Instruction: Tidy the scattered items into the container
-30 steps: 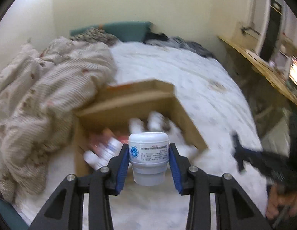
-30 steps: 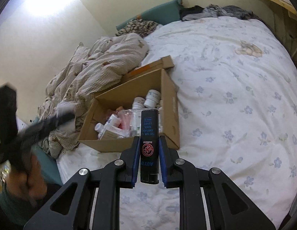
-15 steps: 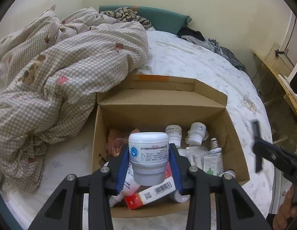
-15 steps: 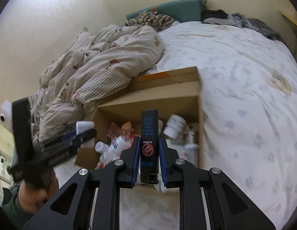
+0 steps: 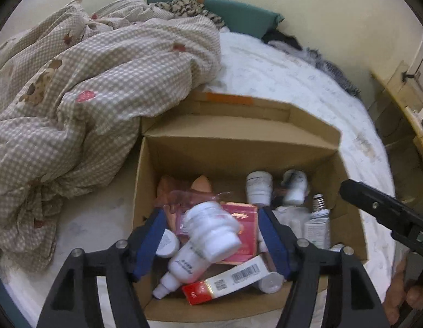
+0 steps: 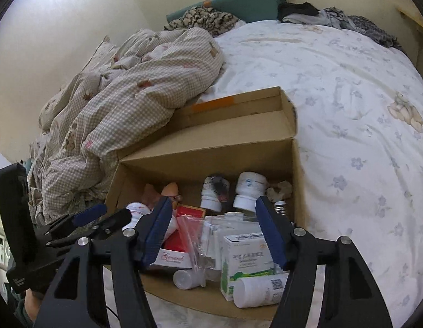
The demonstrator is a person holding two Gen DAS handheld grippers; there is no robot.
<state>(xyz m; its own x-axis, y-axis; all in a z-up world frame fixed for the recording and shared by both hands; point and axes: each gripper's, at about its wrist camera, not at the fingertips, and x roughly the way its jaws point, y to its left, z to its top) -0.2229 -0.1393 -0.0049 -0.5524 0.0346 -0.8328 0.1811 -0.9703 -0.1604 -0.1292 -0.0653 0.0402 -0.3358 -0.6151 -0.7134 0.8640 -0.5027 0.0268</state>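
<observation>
White plastic jar (image 5: pixel 211 228) sits tilted between your left gripper (image 5: pixel 211 246) fingers, blurred, touching neither blue pad, lid end up and away from you, over the clutter in the brown cardboard box (image 5: pixel 238 142). Whether it's mid-drop or already resting I can't tell. Long axis runs roughly diagonal, lower-left to upper-right in the left wrist view.

Left jaws spread wide, empty. Right gripper (image 6: pixel 214 235) likewise spread wide, nothing between the pads; no black can visible in either view, so I can't say where it lies.

Under the jar: white squeeze bottle (image 5: pixel 184 266) pointing nozzle-down toward the near wall, red-and-white carton with barcode (image 5: pixel 227 280) just beside it. In the right wrist view, green-and-white carton (image 6: pixel 247 262) and white cylindrical bottle (image 6: pixel 259 291) lie at the near-right corner, directly below your right fingers.

Both grippers hang over the box's near edge, left over the near-left half, right over the near-right. Checked beige quilt (image 5: pixel 88 95) touches the box's far-left flap. Judgement: both drops look done; lift both straight up to clear the near wall.
</observation>
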